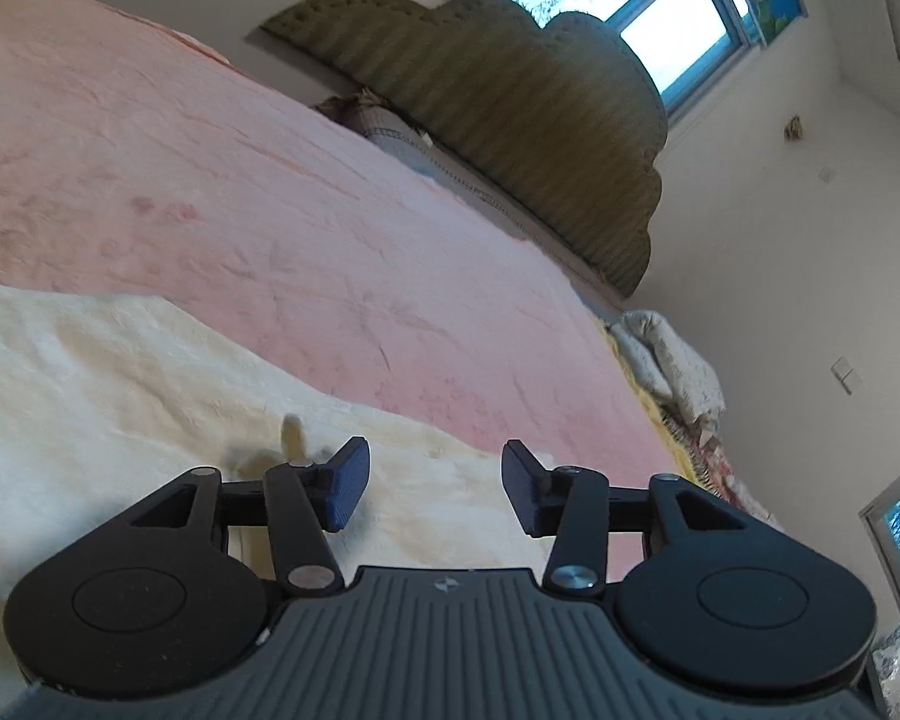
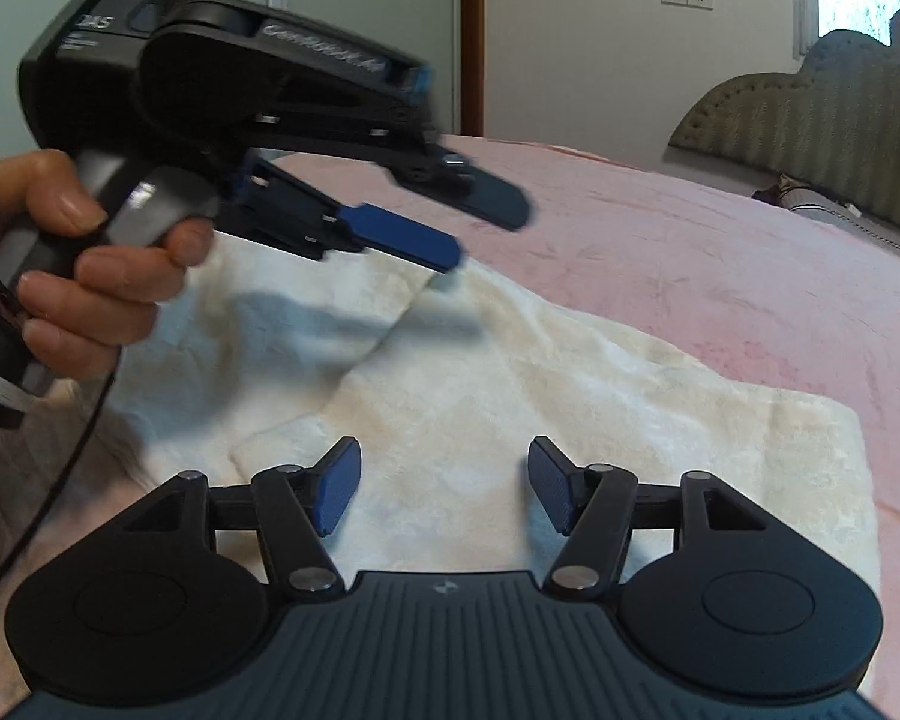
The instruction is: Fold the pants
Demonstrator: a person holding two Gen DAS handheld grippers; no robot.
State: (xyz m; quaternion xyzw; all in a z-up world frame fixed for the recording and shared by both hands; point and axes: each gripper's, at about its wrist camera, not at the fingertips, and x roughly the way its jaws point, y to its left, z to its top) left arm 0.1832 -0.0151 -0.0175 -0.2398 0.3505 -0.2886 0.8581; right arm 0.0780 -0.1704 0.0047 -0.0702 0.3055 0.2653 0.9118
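Note:
The pants (image 2: 510, 384) are cream, fluffy fabric lying folded on the pink bedspread (image 2: 720, 276); they also show in the left wrist view (image 1: 120, 396), with a small cord tip (image 1: 293, 433) sticking up. My right gripper (image 2: 444, 492) is open and empty, just above the near part of the pants. My left gripper (image 1: 435, 489) is open and empty, over the pants' edge. In the right wrist view the left gripper (image 2: 480, 228) is held in a hand above the pants, jaws apart, blurred.
The pink bedspread (image 1: 270, 192) covers the bed. An olive padded headboard (image 1: 540, 120) stands at the far end below a window (image 1: 660, 12). Pillows and bedding (image 1: 672, 360) lie at the bed's right side. A black cable (image 2: 60, 450) hangs from the left gripper.

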